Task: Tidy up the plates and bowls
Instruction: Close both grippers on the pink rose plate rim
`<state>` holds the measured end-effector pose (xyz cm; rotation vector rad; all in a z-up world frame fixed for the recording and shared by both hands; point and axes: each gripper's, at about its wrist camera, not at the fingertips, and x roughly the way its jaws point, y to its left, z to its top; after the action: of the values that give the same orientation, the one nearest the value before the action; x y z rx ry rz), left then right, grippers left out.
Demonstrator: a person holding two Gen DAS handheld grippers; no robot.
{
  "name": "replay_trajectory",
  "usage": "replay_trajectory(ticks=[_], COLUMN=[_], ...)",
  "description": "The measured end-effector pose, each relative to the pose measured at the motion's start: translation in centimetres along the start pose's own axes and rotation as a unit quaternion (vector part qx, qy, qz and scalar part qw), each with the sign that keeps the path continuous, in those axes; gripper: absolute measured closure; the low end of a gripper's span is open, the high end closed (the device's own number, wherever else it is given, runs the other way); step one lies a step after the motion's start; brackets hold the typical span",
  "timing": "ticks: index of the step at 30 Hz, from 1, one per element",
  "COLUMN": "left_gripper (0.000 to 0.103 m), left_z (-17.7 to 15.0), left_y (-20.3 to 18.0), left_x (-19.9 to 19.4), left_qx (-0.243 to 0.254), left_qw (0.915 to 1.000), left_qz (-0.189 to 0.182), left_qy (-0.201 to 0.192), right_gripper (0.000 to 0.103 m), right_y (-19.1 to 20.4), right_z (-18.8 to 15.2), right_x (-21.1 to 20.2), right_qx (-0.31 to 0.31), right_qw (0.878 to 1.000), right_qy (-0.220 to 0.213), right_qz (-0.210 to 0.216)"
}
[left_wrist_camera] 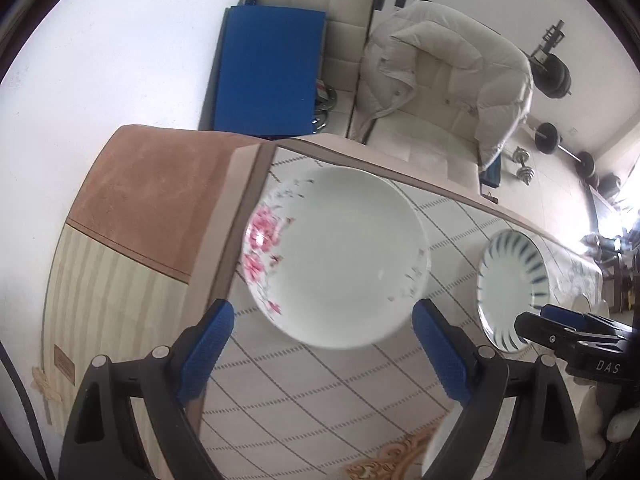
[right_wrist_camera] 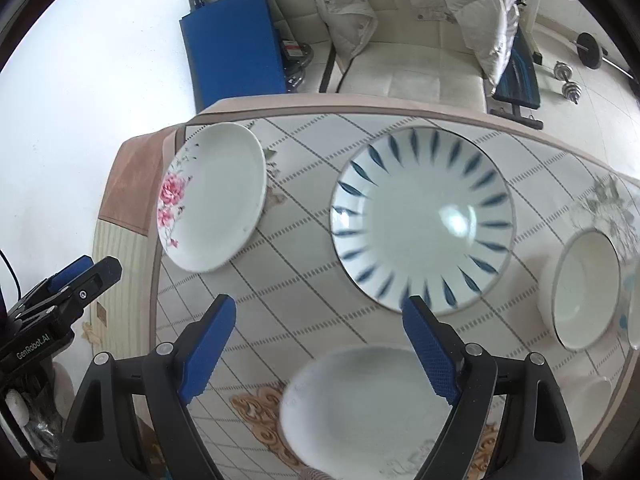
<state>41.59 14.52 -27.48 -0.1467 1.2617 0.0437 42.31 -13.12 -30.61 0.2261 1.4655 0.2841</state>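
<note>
We hold both grippers, left [left_wrist_camera: 322, 346] and right [right_wrist_camera: 320, 346], released and empty. The floral plate [left_wrist_camera: 340, 256] apparently overhangs the table [left_wrist_camera: 320, 400] corner; a nudge could tip it.

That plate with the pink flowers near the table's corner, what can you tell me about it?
The flowered plate is round, white and glossy, probably ceramic, with pink blossoms and thin grey sprigs along one side of its rim. It looks empty. It lies flat and upright on the checked tablecloth near the table's corner, apart from the blue-striped dish. Nothing touches it; neither tool reaches it.
</note>
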Motion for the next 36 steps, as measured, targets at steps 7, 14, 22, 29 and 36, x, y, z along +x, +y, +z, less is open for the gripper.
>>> replay_trajectory(ticks=[7,14,22,29,36], left_gripper=[0.04,0.058,0.076,0.08,0.085], left_z=[4.5,3.8,3.5,3.1,2.7], left_y=[7.2,7.9,6.3,7.2,7.1], left_x=[9.4,15.2,15.7,15.1,13.9], left_qx=[-0.049,-0.047,-0.011,-0.024,-0.018], left_qw=[0.9937,0.9839,0.9853,0.9874,0.9899], left_qz=[-0.046,-0.078,-0.082,-0.085,-0.086], left_qy=[0.09,0.154,0.15,0.132,0.111], right_gripper=[0.017,0.03,0.045,0.08,0.086], right_y=[4.1,5.2,5.0,5.0,4.0], right_z=[8.9,12.2,11.5,10.6,9.4], right_x=[9.4,15.3,17.9,17.7,17.3], right_qx=[0.025,0.032,0.043,0.05,0.054], right_qw=[0.996,0.993,0.987,0.99,0.99], right_qy=[0.061,0.103,0.138,0.121,0.114], right_qz=[0.056,0.049,0.067,0.058,0.064])
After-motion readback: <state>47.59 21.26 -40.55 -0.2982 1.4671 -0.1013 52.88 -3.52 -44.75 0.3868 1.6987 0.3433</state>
